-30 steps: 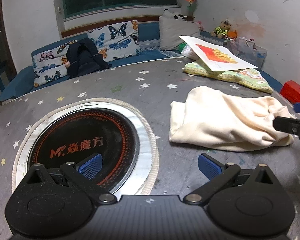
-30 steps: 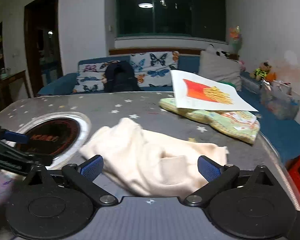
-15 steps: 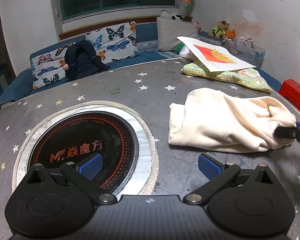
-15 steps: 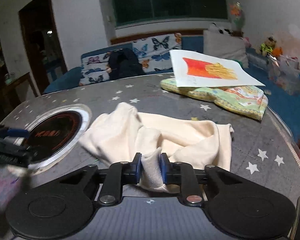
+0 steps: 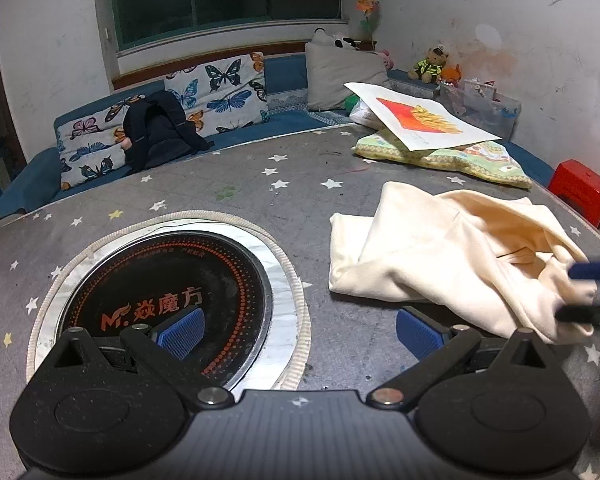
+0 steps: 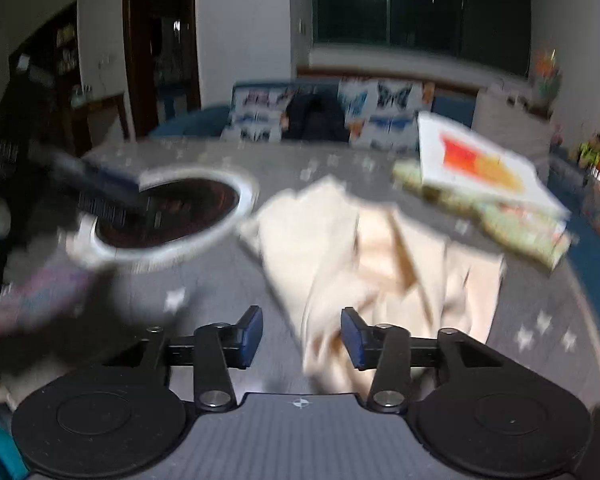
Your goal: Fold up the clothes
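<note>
A crumpled cream garment [image 5: 440,264] lies on the grey star-patterned table [image 5: 260,200], right of the hob. My left gripper [image 5: 298,328] stands open low over the table's near part, with nothing between its blue pads. The right gripper [image 6: 302,336] is at the garment's near end, its jaws opening. A bunched fold of the cream garment [image 6: 360,248] hangs loose between the pads, closer to the right one. The right wrist view is motion-blurred. In the left wrist view the right gripper [image 5: 588,292] shows at the right edge against the cloth.
A round black induction hob [image 5: 172,296] is set into the table on the left. A green pillow [image 5: 460,156] with a french-fries picture [image 5: 420,120] lies at the table's far right. Beyond are a red box [image 5: 580,188], a butterfly-cushioned sofa and a black backpack [image 5: 156,136].
The right gripper closed on a fold of the garment, then its jaws parted again as it swung sideways. The cloth's near end got pulled and rumpled. My left gripper stayed put.
</note>
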`<action>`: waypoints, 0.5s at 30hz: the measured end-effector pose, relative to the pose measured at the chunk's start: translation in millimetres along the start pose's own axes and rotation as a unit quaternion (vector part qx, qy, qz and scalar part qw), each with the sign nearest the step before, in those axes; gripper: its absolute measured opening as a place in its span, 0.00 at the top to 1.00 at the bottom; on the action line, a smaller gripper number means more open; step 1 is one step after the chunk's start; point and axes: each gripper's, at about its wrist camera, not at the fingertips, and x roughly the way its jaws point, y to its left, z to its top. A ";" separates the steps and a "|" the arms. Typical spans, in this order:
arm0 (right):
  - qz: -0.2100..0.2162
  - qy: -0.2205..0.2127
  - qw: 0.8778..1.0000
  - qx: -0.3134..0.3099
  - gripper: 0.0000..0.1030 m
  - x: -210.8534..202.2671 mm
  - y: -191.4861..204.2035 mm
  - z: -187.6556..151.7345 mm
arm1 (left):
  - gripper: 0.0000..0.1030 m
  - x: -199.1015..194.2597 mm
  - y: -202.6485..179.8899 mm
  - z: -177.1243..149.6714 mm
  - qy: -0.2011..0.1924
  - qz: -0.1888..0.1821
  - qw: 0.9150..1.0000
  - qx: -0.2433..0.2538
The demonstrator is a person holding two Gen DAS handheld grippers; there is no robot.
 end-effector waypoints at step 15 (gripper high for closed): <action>-0.010 0.053 0.992 0.116 0.57 103.0 -44.6 27.0 | 0.00 4.7 7.1 4.7 0.010 -0.001 1.000 -0.017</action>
